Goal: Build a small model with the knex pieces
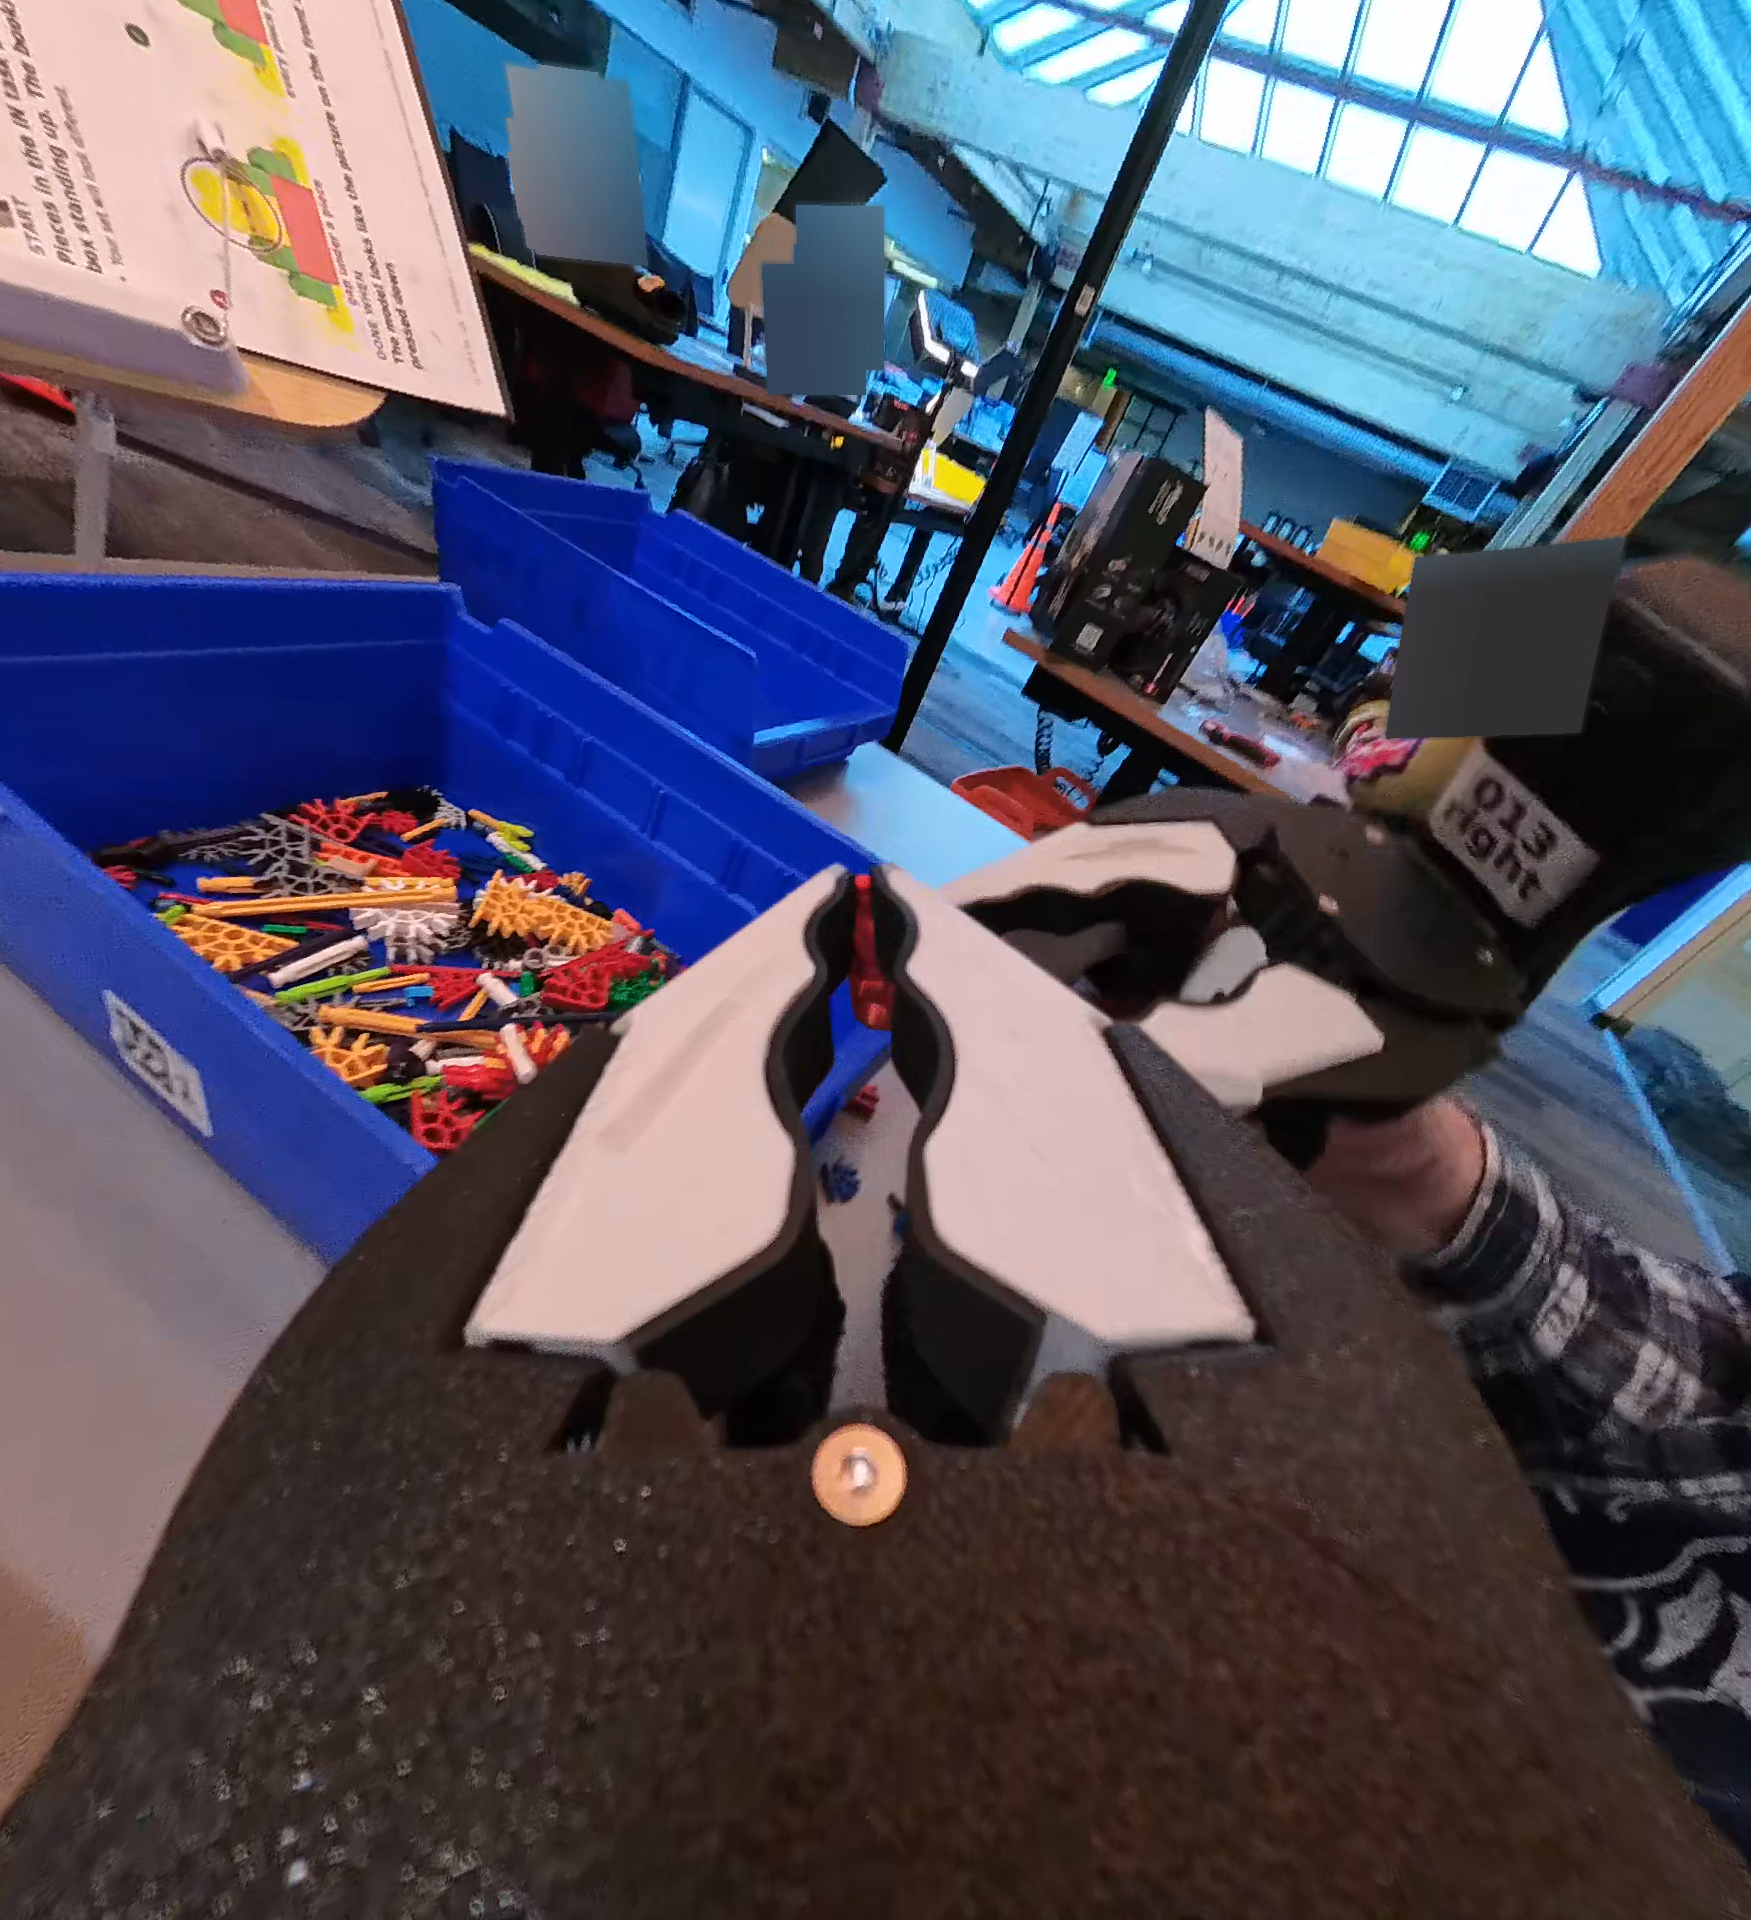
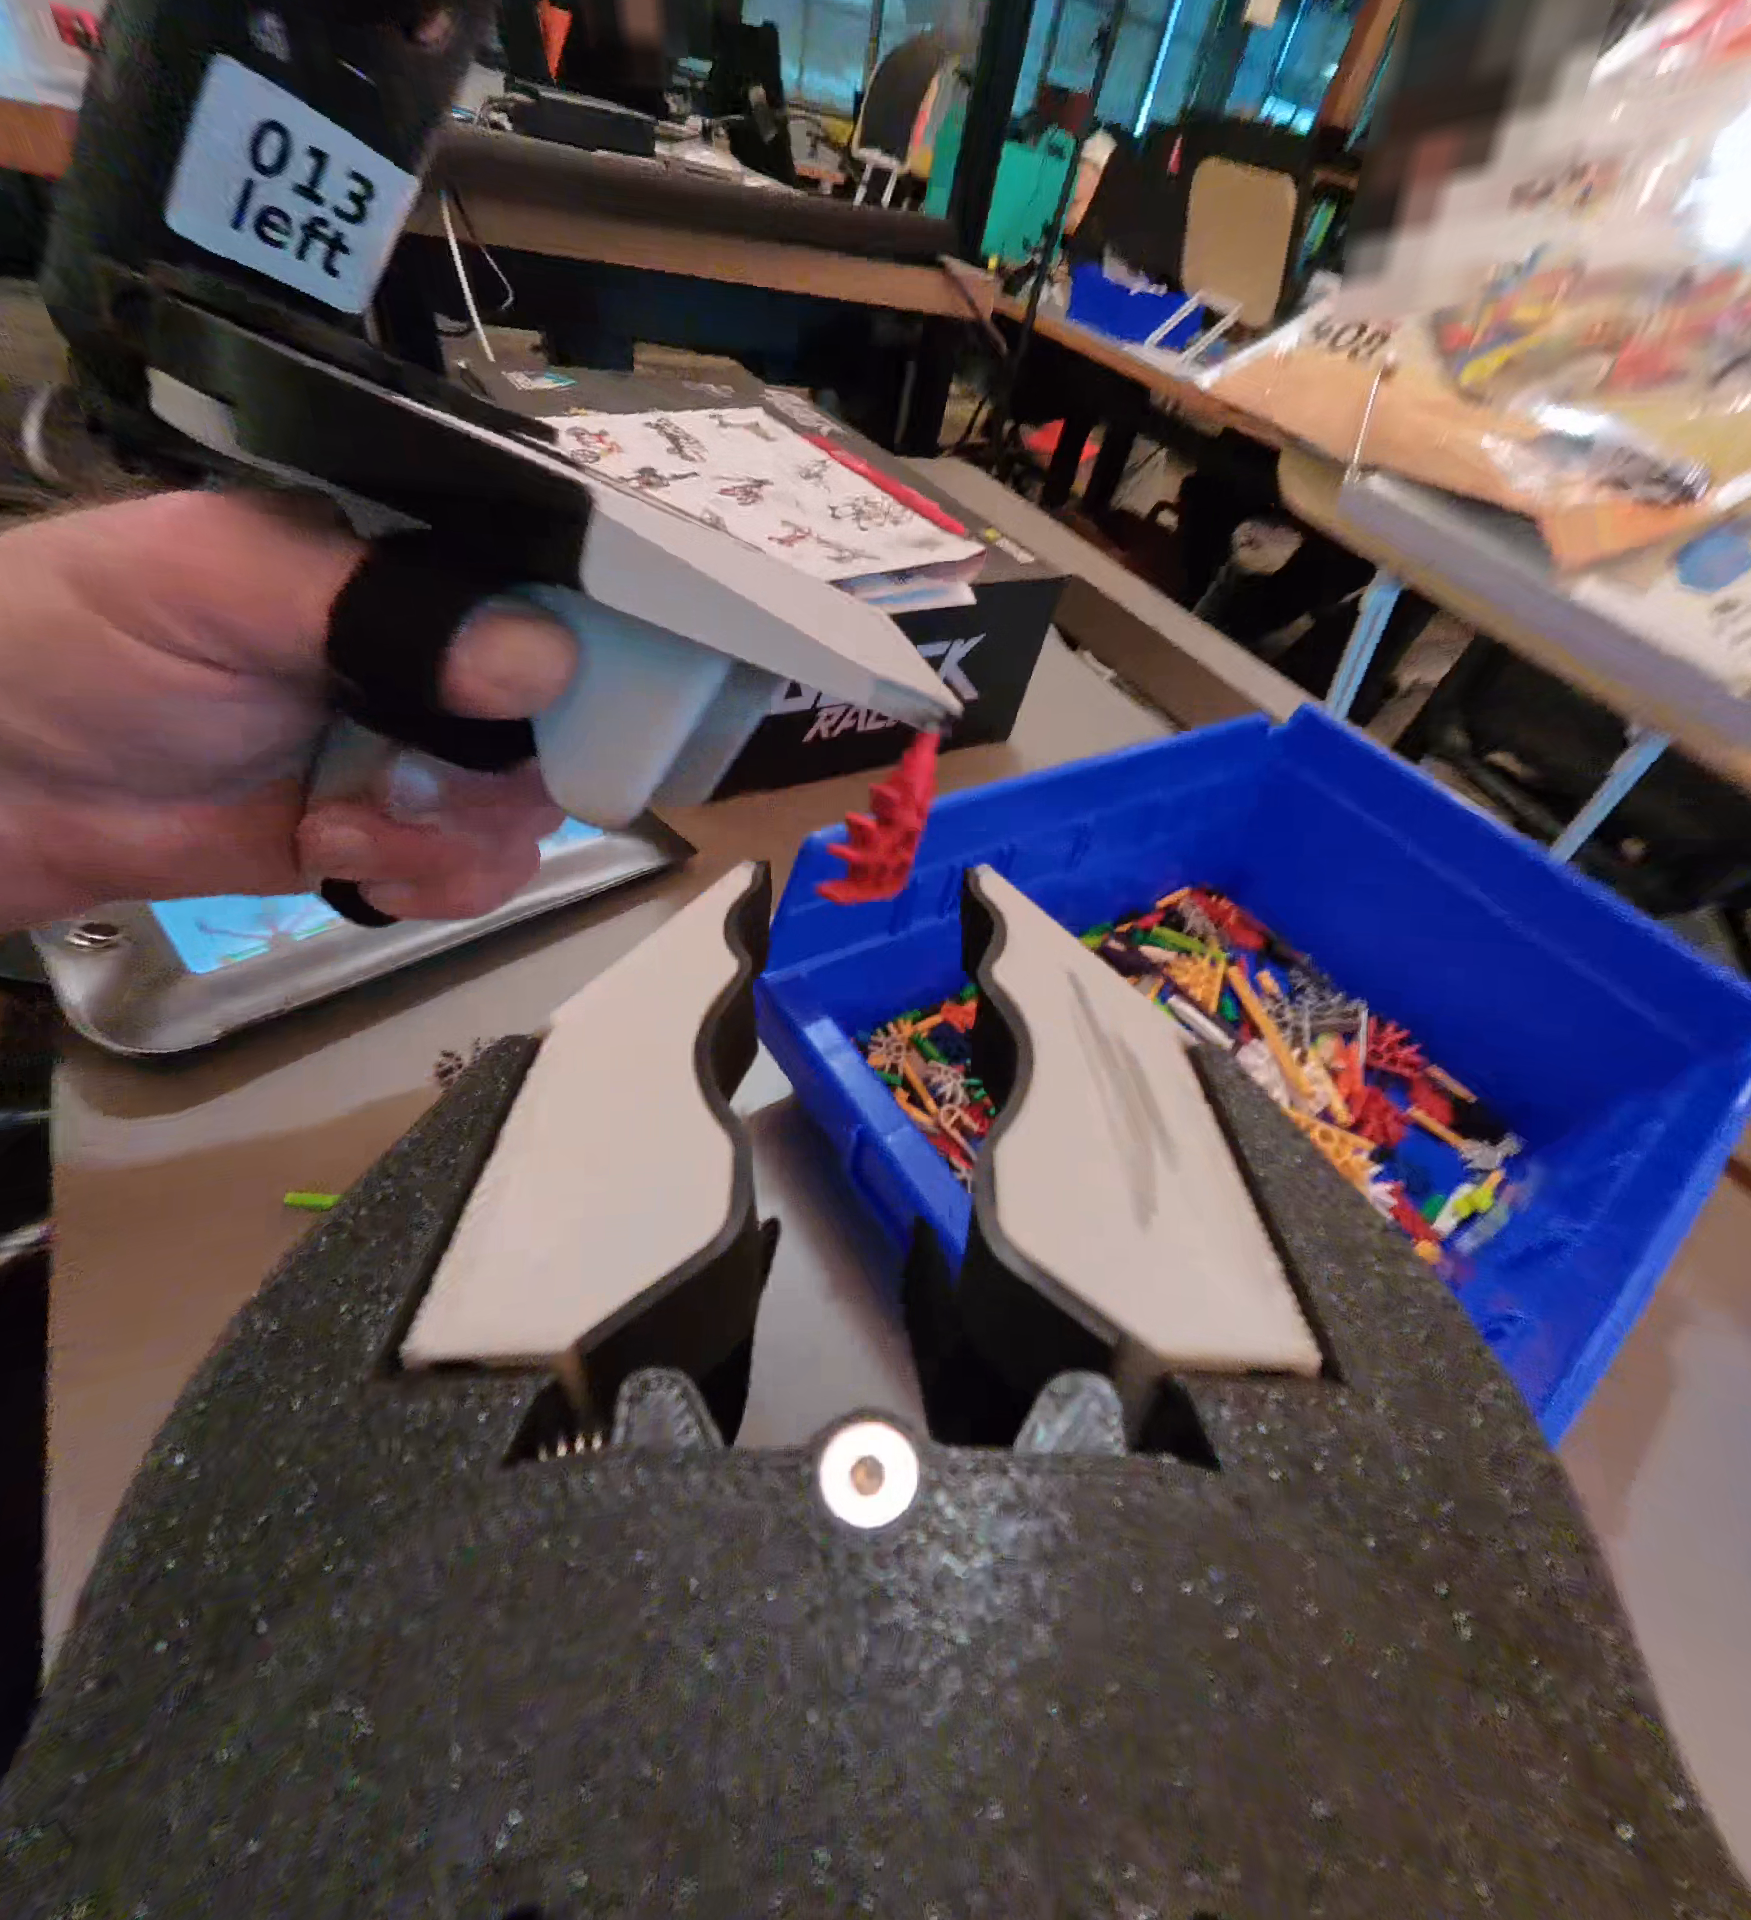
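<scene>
Left hand-held gripper: fingers closed together at the tips, pinching a small red toy connector that hangs down from between them; in the right wrist view this hand-held gripper is held up by a bare hand, with the red toy connector dangling below its tip.
Right hand-held gripper: fingers spread apart with a clear gap, holding nothing; the red piece hangs just ahead of and above its fingertips, apart from them. In the left wrist view it sits just right of the left one's tips.
Blue bin: on the tabletop ahead and to the right of the right hand-held gripper, left of the left one; filled with a loose heap of colourful toy rods and connectors.
Empty blue bins: beyond the filled bin.
Black box: behind the left hand-held gripper, printed sheets on top.
Sleeve: plaid, at the right hand-held gripper's wrist.
Green rod: alone on the tabletop, left of the right hand-held gripper.
</scene>
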The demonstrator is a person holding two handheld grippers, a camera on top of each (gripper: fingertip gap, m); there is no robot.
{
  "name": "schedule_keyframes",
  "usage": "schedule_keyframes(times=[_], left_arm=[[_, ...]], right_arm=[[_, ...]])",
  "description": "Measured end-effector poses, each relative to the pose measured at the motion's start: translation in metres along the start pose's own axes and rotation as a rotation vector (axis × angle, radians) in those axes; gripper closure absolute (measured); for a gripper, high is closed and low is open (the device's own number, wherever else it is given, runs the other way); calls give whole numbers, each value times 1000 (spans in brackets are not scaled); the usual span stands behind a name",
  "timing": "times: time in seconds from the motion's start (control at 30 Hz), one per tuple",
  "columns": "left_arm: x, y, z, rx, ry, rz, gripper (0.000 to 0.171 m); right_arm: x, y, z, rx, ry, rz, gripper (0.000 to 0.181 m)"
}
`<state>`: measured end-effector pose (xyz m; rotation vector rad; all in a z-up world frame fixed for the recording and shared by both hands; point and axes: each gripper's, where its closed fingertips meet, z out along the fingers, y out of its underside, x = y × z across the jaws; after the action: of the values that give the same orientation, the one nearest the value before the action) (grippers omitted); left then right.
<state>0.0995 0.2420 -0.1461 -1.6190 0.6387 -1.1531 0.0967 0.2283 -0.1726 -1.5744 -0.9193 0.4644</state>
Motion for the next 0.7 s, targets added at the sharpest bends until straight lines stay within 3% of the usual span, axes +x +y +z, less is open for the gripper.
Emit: schedule_keyframes(times=[0.07, 0.23, 0.4, 0.5, 0.63, 0.7], left_arm=[[6, 1, 4, 14, 25, -30, 171], [16, 4, 8, 25, 46, -48, 171], [23, 9, 4, -59, 73, 59, 167], [27, 7, -3, -151, 68, 284, 160], [38, 26, -9, -358, 133, 472, 155], [38, 31, -9, -394, 125, 539, 156]], right_arm=[[-3, 0, 5, -21, 47, -45, 146], [17, -1, 4, -4, 217, -114, 177], [6, 1, -2, 1, -1, 25, 178], [-4, 7, -7, -34, -158, 88, 177], [-18, 7, -15, -44, -268, 45, 177], [-24, 7, -18, -57, -297, 5, 177]])
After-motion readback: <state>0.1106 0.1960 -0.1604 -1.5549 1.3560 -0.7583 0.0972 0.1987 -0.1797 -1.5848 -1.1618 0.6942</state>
